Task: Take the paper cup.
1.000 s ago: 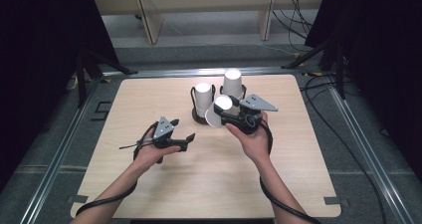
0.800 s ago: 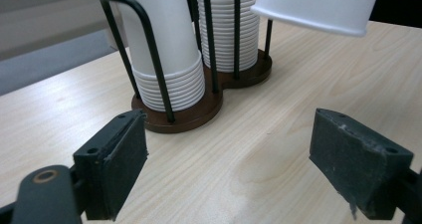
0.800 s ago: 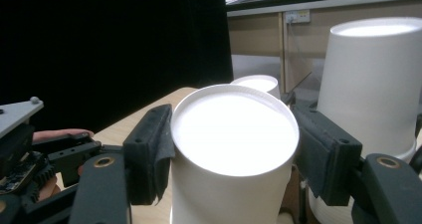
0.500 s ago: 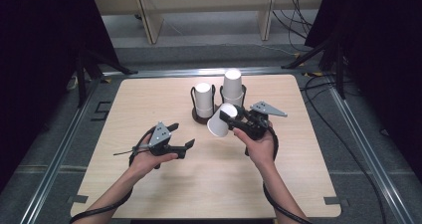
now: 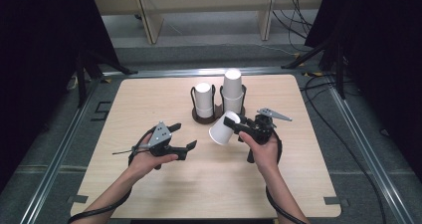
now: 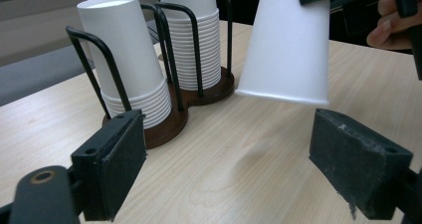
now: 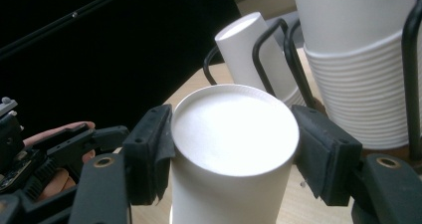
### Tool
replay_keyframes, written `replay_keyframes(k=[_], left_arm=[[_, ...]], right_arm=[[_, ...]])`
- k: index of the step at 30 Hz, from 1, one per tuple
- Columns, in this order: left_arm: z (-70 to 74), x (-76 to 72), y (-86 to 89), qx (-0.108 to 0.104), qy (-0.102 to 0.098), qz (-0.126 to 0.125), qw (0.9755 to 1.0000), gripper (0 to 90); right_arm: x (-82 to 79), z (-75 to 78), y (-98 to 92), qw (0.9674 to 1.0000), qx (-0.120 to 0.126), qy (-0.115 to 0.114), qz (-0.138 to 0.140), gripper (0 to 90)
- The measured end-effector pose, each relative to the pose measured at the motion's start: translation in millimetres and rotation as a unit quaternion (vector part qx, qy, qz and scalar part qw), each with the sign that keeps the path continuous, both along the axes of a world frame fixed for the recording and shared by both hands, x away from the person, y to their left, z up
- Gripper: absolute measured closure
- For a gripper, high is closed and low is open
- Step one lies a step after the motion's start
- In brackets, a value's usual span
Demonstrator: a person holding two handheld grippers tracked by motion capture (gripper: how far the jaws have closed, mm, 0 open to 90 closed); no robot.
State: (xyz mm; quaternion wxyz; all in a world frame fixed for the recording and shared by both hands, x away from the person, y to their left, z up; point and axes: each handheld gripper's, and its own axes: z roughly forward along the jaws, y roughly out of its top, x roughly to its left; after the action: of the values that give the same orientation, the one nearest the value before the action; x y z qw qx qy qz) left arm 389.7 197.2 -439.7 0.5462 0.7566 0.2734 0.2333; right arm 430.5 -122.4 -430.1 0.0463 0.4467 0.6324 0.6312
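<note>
Dark curtains close off both sides of the room, and between them sits the pale wooden table (image 5: 149, 104) I am working over. Near its far middle stands a dark cup holder (image 5: 205, 117) with black wire loops, carrying two stacks of white paper cups: a shorter stack (image 5: 203, 98) on the left and a taller stack (image 5: 233, 89) on the right.

My right gripper (image 5: 243, 128) is clamped on a single paper cup (image 5: 223, 129), its pads pressed against the wall near the closed bottom end. That cup hangs tilted above the table, just in front of the holder, its open mouth pointing down and toward my left side.

My left gripper (image 5: 183, 142) hangs over the near-left part of the table, jaws apart with nothing between them, aimed toward the cup and well short of it.
</note>
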Motion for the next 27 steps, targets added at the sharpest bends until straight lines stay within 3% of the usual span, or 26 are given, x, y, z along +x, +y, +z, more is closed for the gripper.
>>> replay_keyframes(k=[1,6,7,12,19,25,27], left_arm=[[0.6,0.0,-0.6,-0.001,0.001,-0.001,1.0,14.2],[3.9,1.8,-5.0,-0.001,-0.002,-0.006,1.0,14.1],[4.0,2.1,-6.3,-0.003,-0.001,-0.007,1.0,14.2],[3.5,4.5,-11.4,-0.001,0.006,-0.013,0.9999,14.2],[2.1,7.4,-17.0,-0.001,0.014,-0.025,0.9996,14.1],[2.6,8.8,-25.0,0.009,0.024,-0.04,0.9989,14.1],[1.8,9.9,-28.1,0.014,0.027,-0.046,0.9985,14.1]], right_arm=[[-1.3,-0.3,-0.4,0.9998,0.005,0.019,-0.002,36.3],[1.8,-6.7,-2.5,0.9995,0.017,0.027,0.003,36.3],[1.6,-7.4,-2.4,0.9992,0.014,0.037,0.001,36.3],[4.1,-12.5,0.2,0.999,0.014,0.038,0.017,36.3],[7.9,-19.1,1.7,0.9972,0.028,0.062,0.032,36.3],[9.6,-18.5,1.4,0.9949,0.039,0.086,0.034,36.3],[11.0,-19.6,1.3,0.9949,0.043,0.085,0.032,36.3]])
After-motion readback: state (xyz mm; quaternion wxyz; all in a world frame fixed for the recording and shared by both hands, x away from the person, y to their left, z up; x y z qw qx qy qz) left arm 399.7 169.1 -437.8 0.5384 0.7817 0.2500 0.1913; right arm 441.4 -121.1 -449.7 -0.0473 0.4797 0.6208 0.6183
